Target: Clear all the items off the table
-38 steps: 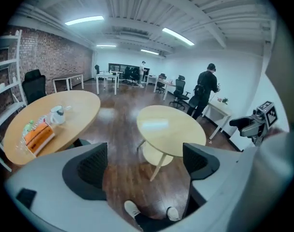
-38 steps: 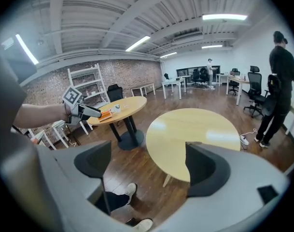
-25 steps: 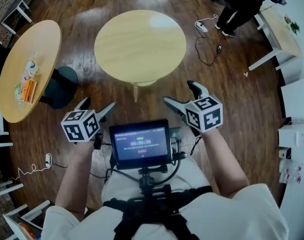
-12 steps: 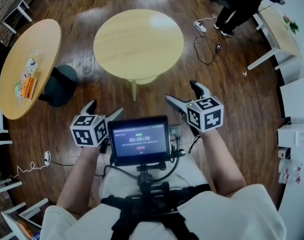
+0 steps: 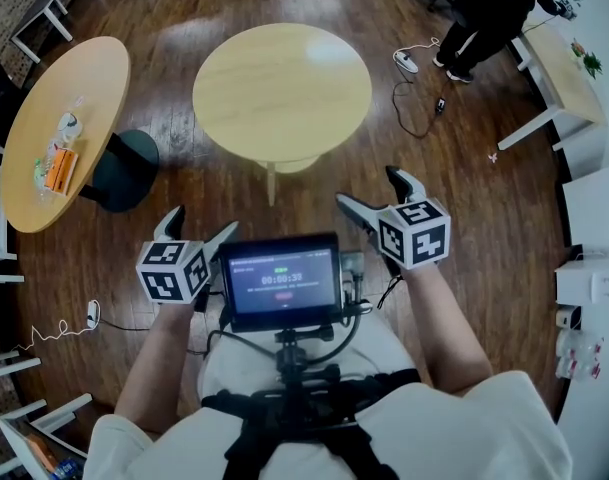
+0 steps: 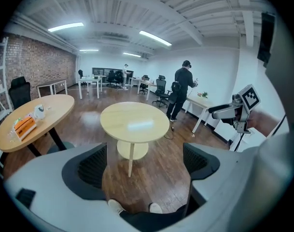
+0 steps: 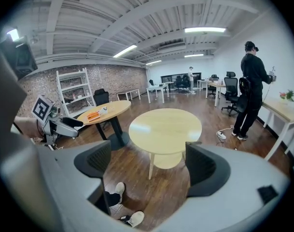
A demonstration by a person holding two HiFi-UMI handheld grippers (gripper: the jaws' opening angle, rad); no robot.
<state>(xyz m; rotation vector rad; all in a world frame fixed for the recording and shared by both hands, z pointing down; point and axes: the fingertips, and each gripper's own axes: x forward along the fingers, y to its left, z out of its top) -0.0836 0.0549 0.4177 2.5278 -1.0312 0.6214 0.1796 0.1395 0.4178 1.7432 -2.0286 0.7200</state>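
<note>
The round light-wood table (image 5: 282, 88) stands in front of me with a bare top; it also shows as the round table (image 6: 134, 121) and the round table (image 7: 165, 124) in the gripper views. My left gripper (image 5: 196, 230) is held low over the wooden floor, short of that table, open and empty. My right gripper (image 5: 370, 190) hovers at the same height, also open with nothing between its jaws. A second, oval table (image 5: 64, 118) at the left carries an orange box (image 5: 56, 168) and a small white item (image 5: 69, 124).
A person (image 5: 489, 8) stands at the far right beside a white desk (image 5: 559, 63). Cables and a power strip (image 5: 414, 60) lie on the floor there. A screen (image 5: 280, 281) hangs at my chest. A dark round base (image 5: 124, 168) sits under the oval table.
My left gripper has dropped slightly toward me and drifted a little right. The right gripper has barely moved. Both stay open and empty.
</note>
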